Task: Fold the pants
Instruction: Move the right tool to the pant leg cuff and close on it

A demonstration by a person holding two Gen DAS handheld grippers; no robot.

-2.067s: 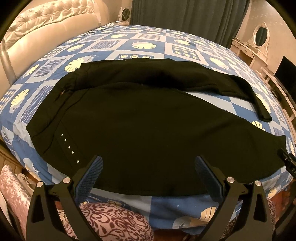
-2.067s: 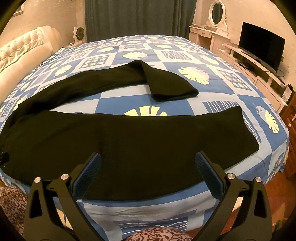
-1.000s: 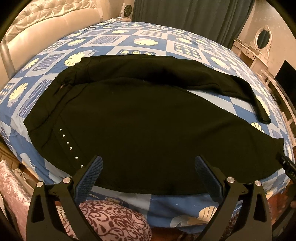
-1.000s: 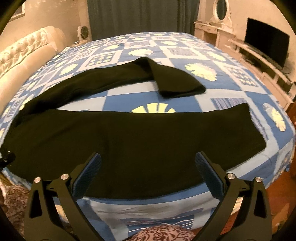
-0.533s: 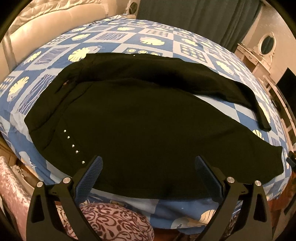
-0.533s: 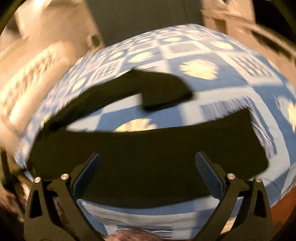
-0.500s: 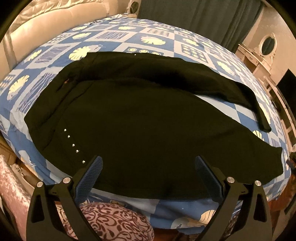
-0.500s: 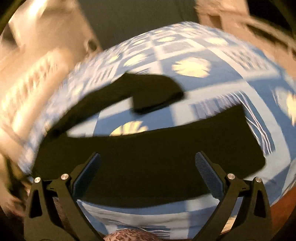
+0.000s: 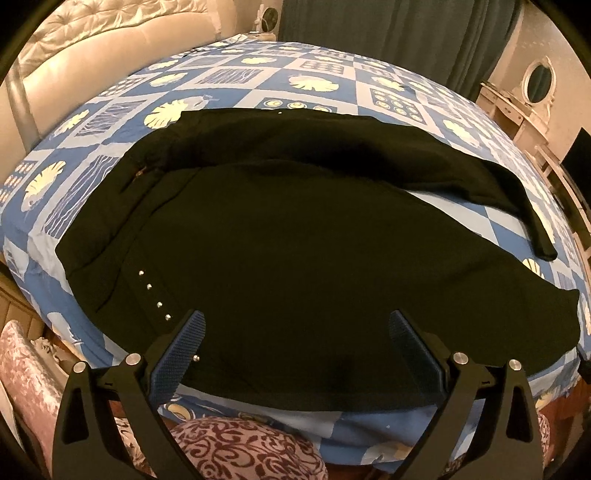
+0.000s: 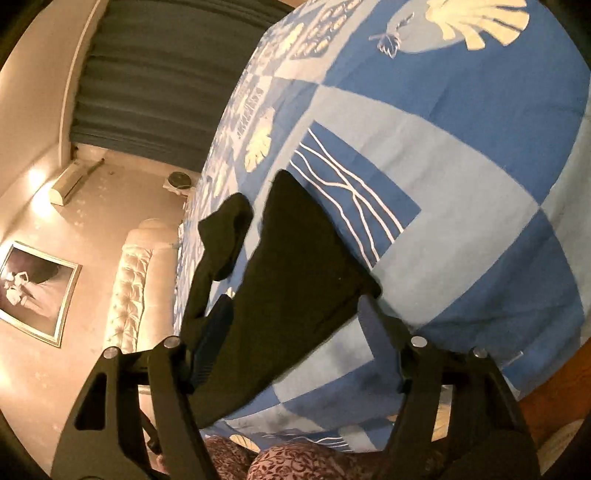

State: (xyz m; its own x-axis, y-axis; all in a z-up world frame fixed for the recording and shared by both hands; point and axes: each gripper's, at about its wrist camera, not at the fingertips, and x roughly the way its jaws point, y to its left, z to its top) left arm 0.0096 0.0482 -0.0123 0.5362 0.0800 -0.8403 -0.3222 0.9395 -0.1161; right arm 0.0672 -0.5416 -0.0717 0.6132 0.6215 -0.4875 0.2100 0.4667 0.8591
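Black pants (image 9: 295, 236) lie spread across the blue patterned bed, waist at the left, both legs running right. A row of small silver studs (image 9: 155, 295) marks the near hip. My left gripper (image 9: 295, 336) is open, hovering over the near edge of the pants. In the right wrist view the camera is rolled sideways. My right gripper (image 10: 295, 314) is open, its jaws on either side of the near leg's hem (image 10: 306, 273). The far leg's end (image 10: 221, 236) lies beyond it.
The blue quilt (image 9: 332, 66) covers the bed, with a tufted cream headboard (image 9: 74, 48) at the left. Dark curtains (image 9: 388, 29) hang behind. A dresser with an oval mirror (image 9: 539, 79) stands at the right. Patterned maroon fabric (image 9: 240, 454) is below the grippers.
My right gripper has swung right and rolled sideways, closing in on the near leg's hem. My left gripper has stayed nearly still over the waist area.
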